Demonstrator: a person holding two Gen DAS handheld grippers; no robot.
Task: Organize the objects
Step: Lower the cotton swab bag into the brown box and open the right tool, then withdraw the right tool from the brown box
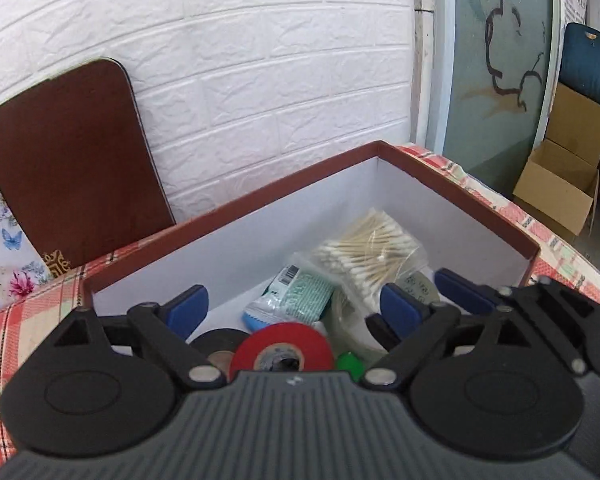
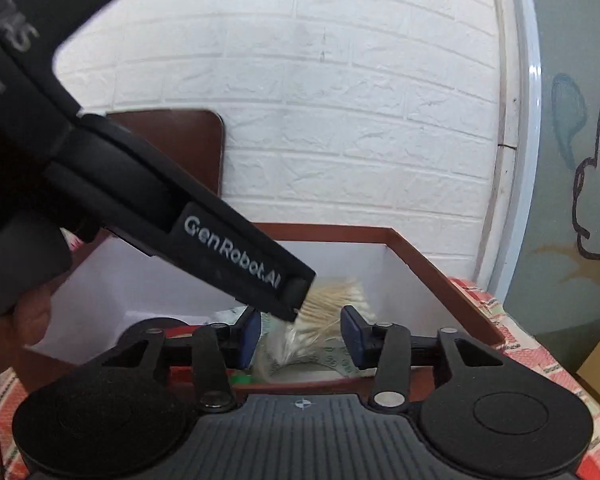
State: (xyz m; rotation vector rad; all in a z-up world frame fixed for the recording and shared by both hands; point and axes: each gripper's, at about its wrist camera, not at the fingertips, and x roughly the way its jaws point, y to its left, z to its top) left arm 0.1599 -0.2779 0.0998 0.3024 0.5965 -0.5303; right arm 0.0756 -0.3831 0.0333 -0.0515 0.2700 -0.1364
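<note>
A red-brown box (image 1: pixel 260 196) with white inner walls stands on the plaid cloth. Inside lie a bag of cotton swabs (image 1: pixel 376 252), a green-and-white packet (image 1: pixel 296 292), a red tape roll (image 1: pixel 284 352), a black tape roll (image 1: pixel 220 340) and a clear tape roll (image 1: pixel 348 320). My left gripper (image 1: pixel 296 308) hangs over the box's near side, open wide with nothing held. My right gripper (image 2: pixel 300 336) is partly open at the box's (image 2: pixel 420 264) near rim and holds nothing; the cotton swabs (image 2: pixel 332 300) lie beyond it. The left gripper's body (image 2: pixel 232 252) crosses the right wrist view. One right finger (image 1: pixel 460 292) shows beside the left gripper.
A brown board (image 1: pixel 72 168) leans on the white brick wall behind the box. The plaid tablecloth (image 1: pixel 4 340) surrounds the box, with floral fabric (image 1: pixel 0 240) at far left. A glass door (image 1: pixel 500 60) and open cardboard boxes (image 1: pixel 560 184) are at the right. A hand (image 2: pixel 20 320) holds the left gripper.
</note>
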